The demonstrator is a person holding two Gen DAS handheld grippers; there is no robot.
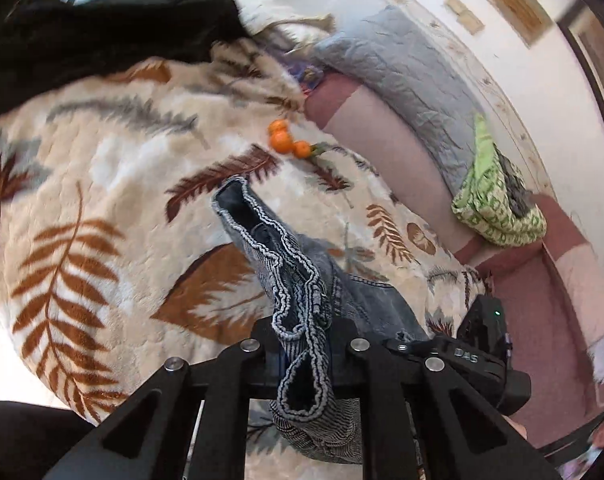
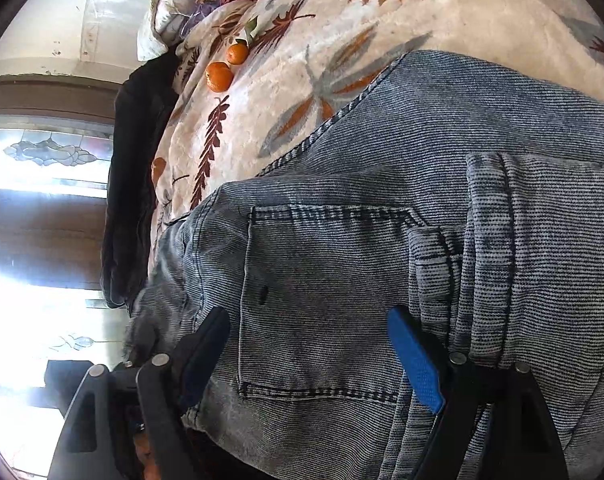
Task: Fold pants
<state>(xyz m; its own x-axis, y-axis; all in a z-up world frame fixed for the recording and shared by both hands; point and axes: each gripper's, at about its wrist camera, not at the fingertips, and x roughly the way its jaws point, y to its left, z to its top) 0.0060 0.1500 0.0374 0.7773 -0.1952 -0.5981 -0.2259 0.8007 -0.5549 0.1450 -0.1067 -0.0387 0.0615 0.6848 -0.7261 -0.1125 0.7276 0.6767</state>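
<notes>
Blue-grey denim pants (image 2: 342,264) lie on a leaf-patterned blanket (image 2: 382,20) on a bed. My left gripper (image 1: 308,356) is shut on a bunched, frayed edge of the pants (image 1: 297,280), which is lifted off the blanket and hangs between its fingers. My right gripper (image 2: 310,344) is open just above the flat part of the pants. Its blue-padded fingers (image 2: 416,364) stand on either side of a back pocket (image 2: 322,300), and nothing is gripped.
Small oranges (image 1: 283,142) (image 2: 219,76) lie on the blanket beyond the pants. A black garment (image 1: 101,40) (image 2: 133,184) lies along the bed's edge. A grey quilt (image 1: 406,80) and a green patterned bag (image 1: 498,204) sit by the wall. A bright window (image 2: 41,152) is beside the bed.
</notes>
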